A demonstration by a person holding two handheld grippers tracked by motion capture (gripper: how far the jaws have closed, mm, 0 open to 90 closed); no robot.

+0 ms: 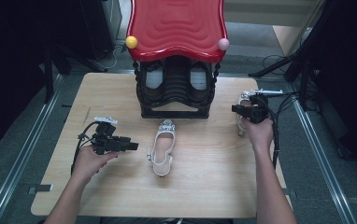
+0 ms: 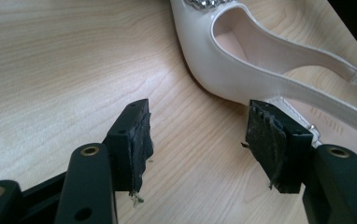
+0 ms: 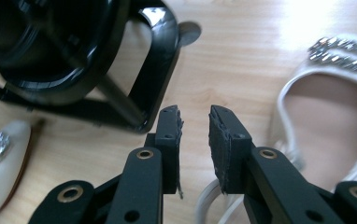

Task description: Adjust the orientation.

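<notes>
- Left claw [image 1: 133, 146] wide open, empty, just beside the middle shoe [image 1: 162, 147]
- Right claw [image 1: 235, 109] slightly open, empty, above the right shoe [image 3: 326, 116] on the surface [image 1: 204, 154]

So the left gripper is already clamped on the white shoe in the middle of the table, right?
Not clamped. In the left gripper view the left gripper stands open, with bare table between its pads; the white shoe lies just beyond them, untouched. The high view shows that shoe in the middle of the table, as you said.
</notes>
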